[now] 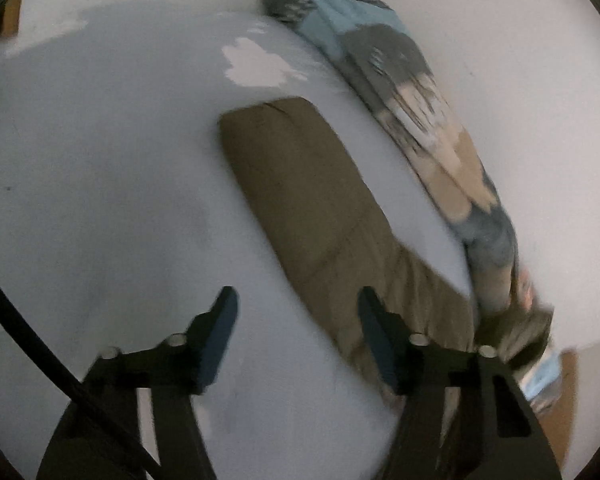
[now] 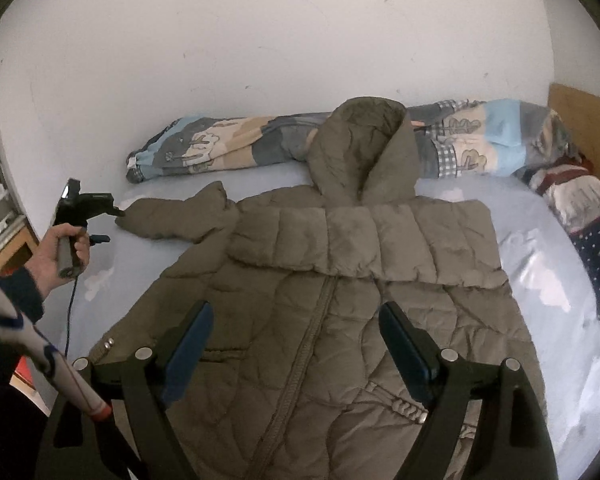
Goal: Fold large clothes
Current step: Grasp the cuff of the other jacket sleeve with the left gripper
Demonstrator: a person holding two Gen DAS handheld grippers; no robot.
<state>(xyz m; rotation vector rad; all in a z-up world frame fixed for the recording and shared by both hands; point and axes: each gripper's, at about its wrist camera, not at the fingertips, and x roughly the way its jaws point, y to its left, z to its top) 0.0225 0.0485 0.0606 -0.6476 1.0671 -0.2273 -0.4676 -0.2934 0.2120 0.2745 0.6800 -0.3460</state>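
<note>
An olive-green quilted hooded jacket [image 2: 340, 280] lies flat on the light blue bed sheet [image 2: 540, 248], front up, hood toward the wall. One sleeve is folded across the chest; the other sleeve [image 2: 176, 220] stretches left. My right gripper [image 2: 296, 344] is open and empty, hovering over the jacket's lower front. My left gripper [image 2: 108, 224] is open at the tip of the outstretched sleeve. In the blurred left wrist view, the left gripper [image 1: 296, 320] is open over the sheet [image 1: 100, 160], with the sleeve [image 1: 300, 184] just right of its gap.
A rolled patterned quilt [image 2: 240, 144] lies along the white wall [image 2: 260, 40] behind the jacket; it also shows in the left wrist view [image 1: 420, 92]. A star-patterned pillow [image 2: 596, 248] and a wooden headboard [image 2: 580, 120] are at the right. A cable hangs from the left gripper.
</note>
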